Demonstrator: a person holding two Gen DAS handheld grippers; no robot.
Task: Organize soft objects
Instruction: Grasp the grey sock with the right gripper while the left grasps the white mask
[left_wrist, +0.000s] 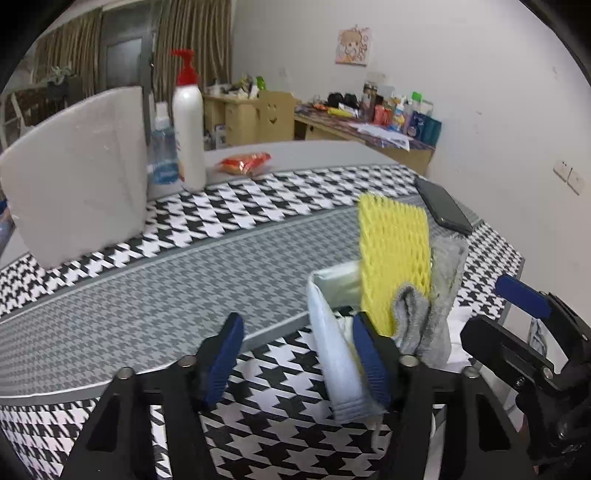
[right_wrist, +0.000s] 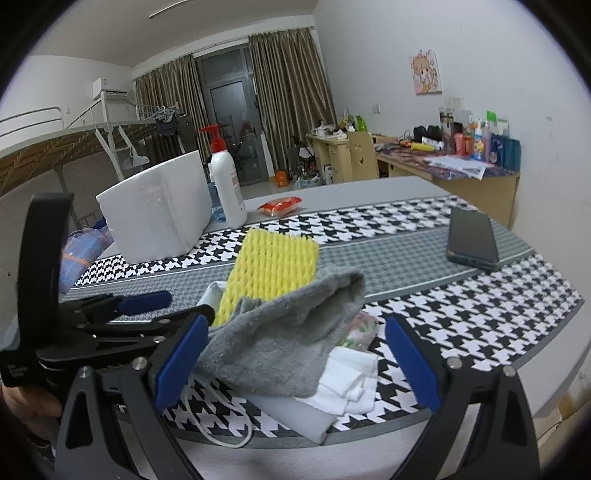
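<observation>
On the houndstooth table (left_wrist: 110, 295), well apart from the pile, stand a white foam box (left_wrist: 77, 177) and a white pump bottle (left_wrist: 188, 122) at the far left; neither bears on the step in hand. Nearer and further right, the left gripper (left_wrist: 299, 362) has its blue-padded jaws partly spread, with a pale folded cloth (left_wrist: 338, 354) hanging between them; that cloth seems to rest against the right-hand pad, but I cannot tell whether it is truly pinched. The step appears to be taking hold of one soft item out of the heap, and it would go best if the jaws straddled a single layer near its edge and closed squarely, so the neighbours are not dragged along. Just beyond stands the yellow foam net (left_wrist: 395, 258), leaning upright, its long axis running from the pile up toward the far side of the table, one short end buried among the cloths. Touching it on the right is a grey towel (left_wrist: 439, 295), draped and slumped. Further right, the right gripper (right_wrist: 295, 365) has its fingers wide apart around that towel without pressing it. A dark phone (right_wrist: 472, 240) lies flat at the right.
</observation>
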